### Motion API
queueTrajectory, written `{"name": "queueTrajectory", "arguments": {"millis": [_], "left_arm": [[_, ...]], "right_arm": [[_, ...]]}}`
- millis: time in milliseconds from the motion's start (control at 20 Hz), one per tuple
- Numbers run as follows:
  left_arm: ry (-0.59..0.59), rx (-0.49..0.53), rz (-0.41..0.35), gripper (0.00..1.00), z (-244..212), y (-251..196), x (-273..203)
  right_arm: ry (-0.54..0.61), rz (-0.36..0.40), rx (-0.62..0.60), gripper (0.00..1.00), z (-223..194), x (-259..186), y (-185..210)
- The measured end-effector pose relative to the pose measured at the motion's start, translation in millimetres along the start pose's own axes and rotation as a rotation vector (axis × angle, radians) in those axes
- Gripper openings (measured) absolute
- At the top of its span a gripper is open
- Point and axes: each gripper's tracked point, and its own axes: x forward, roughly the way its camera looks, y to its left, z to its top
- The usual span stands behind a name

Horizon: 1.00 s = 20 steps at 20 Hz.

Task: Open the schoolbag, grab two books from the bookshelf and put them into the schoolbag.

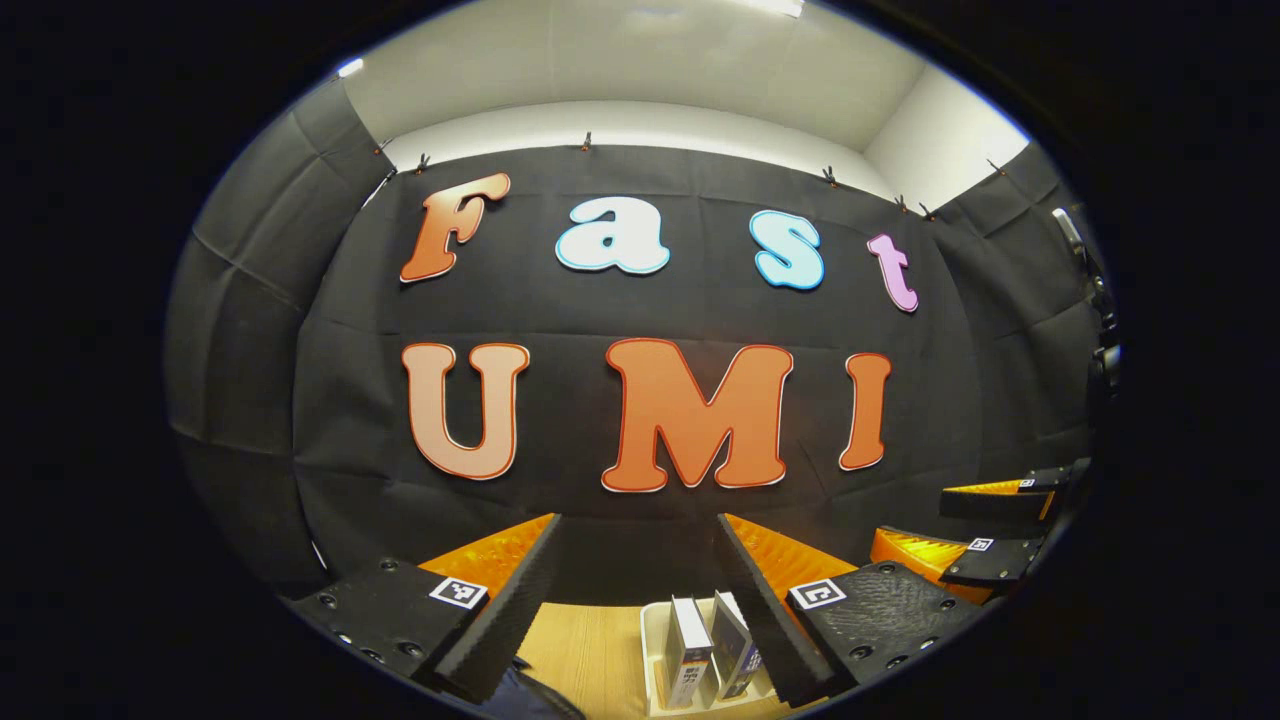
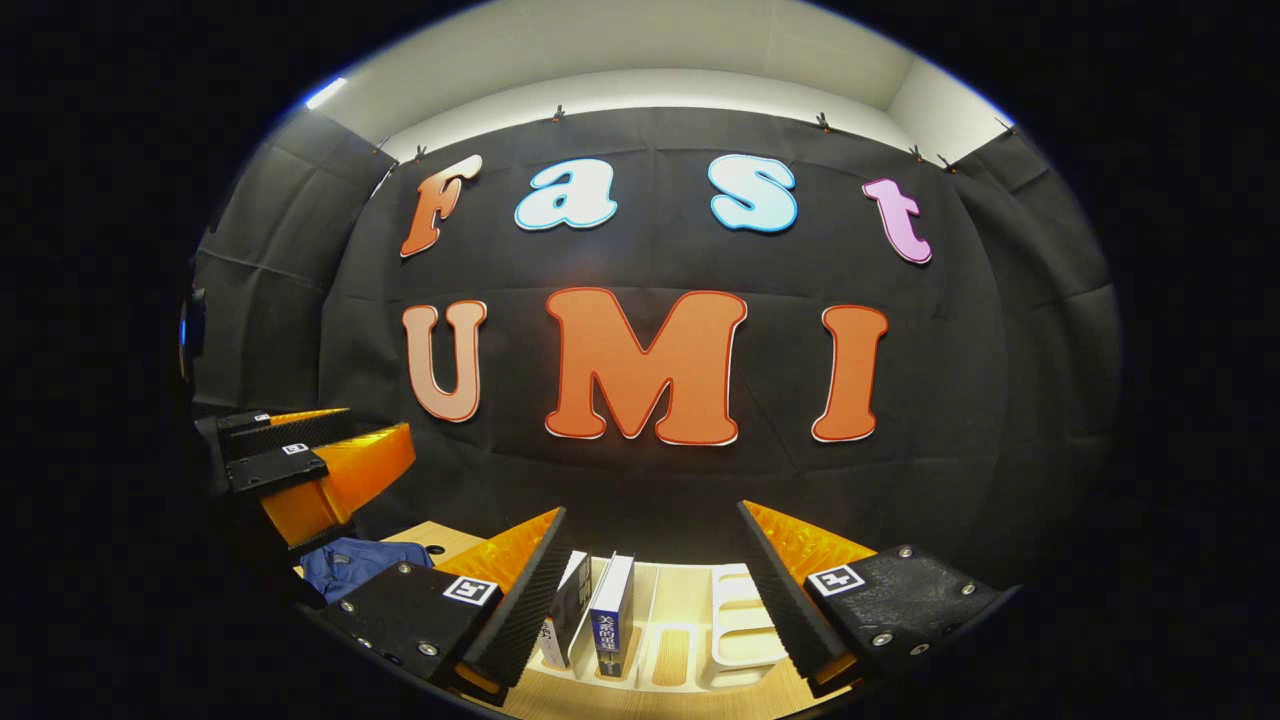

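Two books (image 2: 600, 620) stand upright, side by side, in the left slots of a white bookshelf (image 2: 735, 625) at the bottom of the right gripper view, their spines toward the camera. The right gripper (image 2: 650, 590) hangs above them with its fingers spread wide and nothing between them. Left of the shelf, a fold of the blue schoolbag (image 2: 350, 562) lies on the pale wooden surface (image 2: 430, 540), partly hidden behind the left gripper (image 2: 300, 460), whose fingers stand apart there. In the left gripper view the same books (image 1: 712, 645) stand in the rack (image 1: 655, 640), cut off at the bottom edge, between that gripper's wide-open, empty fingers. Black cloth walls the booth on three sides, under a white ceiling. Whether the schoolbag is open cannot be told.
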Motion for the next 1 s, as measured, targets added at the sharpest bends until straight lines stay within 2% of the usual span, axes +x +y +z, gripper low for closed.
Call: {"name": "queueTrajectory", "arguments": {"millis": [300, 800, 850, 1000], "left_arm": [[-0.023, -0.002, -0.01, 0.94, 7, -1, -3], [-0.125, -0.047, -0.031, 0.92, 34, 1, -14], [-0.137, -0.065, -0.038, 0.92, 37, 2, -16], [-0.256, -0.221, -0.065, 0.92, 59, 8, -30]], "right_arm": [[0.007, -0.004, 0.01, 0.97, -2, 1, -3], [-0.015, 0.002, -0.004, 0.97, 5, -3, -1], [-0.018, 0.003, -0.004, 0.97, 6, -3, 0], [-0.022, -0.001, -0.006, 0.97, 7, -4, -1]]}}
